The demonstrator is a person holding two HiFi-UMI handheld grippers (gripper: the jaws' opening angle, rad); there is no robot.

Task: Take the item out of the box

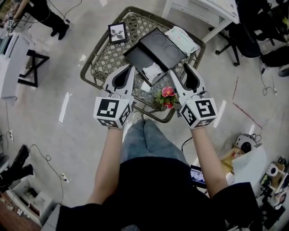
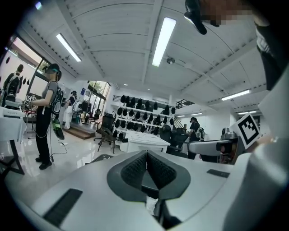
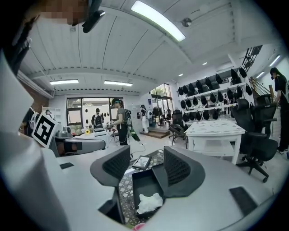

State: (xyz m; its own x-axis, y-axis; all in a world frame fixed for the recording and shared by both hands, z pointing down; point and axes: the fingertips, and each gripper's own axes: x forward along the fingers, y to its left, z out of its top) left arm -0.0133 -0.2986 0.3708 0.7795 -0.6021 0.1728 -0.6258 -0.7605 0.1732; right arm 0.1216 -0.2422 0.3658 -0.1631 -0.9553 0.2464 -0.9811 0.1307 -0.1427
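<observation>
A black box (image 1: 137, 56) lies open on a woven lattice table (image 1: 97, 58), its lid (image 1: 163, 43) showing two round hollows. White crumpled paper (image 1: 152, 72) sits at the box's near end. My left gripper (image 1: 128, 68) hovers just left of the paper, and in the left gripper view its pads meet, so the left gripper (image 2: 146, 155) is shut and empty. My right gripper (image 1: 187, 68) hangs to the right of the box. The right gripper view shows my right gripper (image 3: 146, 164) open, with the box (image 3: 140, 180) and the paper (image 3: 149, 203) in the gap below it.
A small framed picture (image 1: 118, 33) and a white packet (image 1: 181, 39) lie on the table's far side. Pink and red flowers (image 1: 166, 97) stand at its near edge between the grippers. A white desk (image 1: 203, 11) and an office chair (image 1: 244, 40) stand beyond.
</observation>
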